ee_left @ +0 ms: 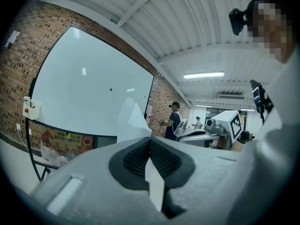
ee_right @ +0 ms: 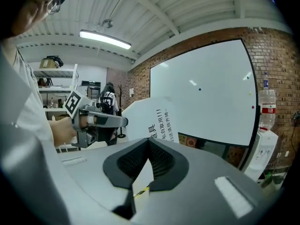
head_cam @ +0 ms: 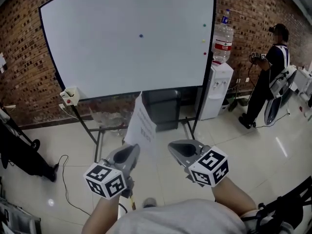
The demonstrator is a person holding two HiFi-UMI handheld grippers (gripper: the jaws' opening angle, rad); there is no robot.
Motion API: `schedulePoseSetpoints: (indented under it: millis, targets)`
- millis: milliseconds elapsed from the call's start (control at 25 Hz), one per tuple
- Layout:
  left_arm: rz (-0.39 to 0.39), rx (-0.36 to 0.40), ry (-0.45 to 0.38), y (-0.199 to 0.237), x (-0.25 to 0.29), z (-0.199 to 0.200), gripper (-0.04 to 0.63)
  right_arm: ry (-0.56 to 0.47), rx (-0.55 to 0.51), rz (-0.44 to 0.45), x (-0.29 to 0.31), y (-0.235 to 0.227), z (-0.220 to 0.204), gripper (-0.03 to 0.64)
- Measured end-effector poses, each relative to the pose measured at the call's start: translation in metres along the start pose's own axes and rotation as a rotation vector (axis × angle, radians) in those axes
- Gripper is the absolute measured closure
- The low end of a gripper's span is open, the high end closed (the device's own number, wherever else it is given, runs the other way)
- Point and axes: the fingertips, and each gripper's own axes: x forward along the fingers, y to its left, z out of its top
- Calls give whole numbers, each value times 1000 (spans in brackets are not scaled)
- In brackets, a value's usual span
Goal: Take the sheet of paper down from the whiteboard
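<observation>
My left gripper [head_cam: 127, 152] is shut on the bottom edge of the printed white sheet of paper [head_cam: 142, 123], which stands up from its jaws, clear of the whiteboard [head_cam: 126, 38]. In the left gripper view the sheet [ee_left: 131, 121] rises just above the closed jaws of the left gripper [ee_left: 150, 142]. My right gripper [head_cam: 181, 147] is shut beside it, apart from the sheet. In the right gripper view, a small pale sliver that I cannot identify shows under the closed jaws of the right gripper [ee_right: 149, 144]. Beyond them are the sheet [ee_right: 157, 118] and the left gripper [ee_right: 93, 121].
The whiteboard stands on a metal frame [head_cam: 97, 135] in front of a brick wall, with a blue magnet [head_cam: 141, 35] at its middle. A water dispenser [head_cam: 217, 89] stands at its right. A person [head_cam: 265, 82] stands at the far right. A cable [head_cam: 68, 179] lies on the floor.
</observation>
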Motion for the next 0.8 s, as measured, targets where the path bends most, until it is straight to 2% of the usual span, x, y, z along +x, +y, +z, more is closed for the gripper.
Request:
schedulePoseSetpoints:
  millis: [200, 440, 800]
  targets:
    - [-37, -10, -3, -9, -8, 4, 594, -12, -12, -16, -7, 13, 11, 617]
    - [-62, 15, -13, -18, -12, 20, 594, -25, -28, -36, -14, 17, 24, 617]
    - [-69, 33, -20, -23, -12, 23, 594, -51, -32, -41, -18, 15, 27, 617]
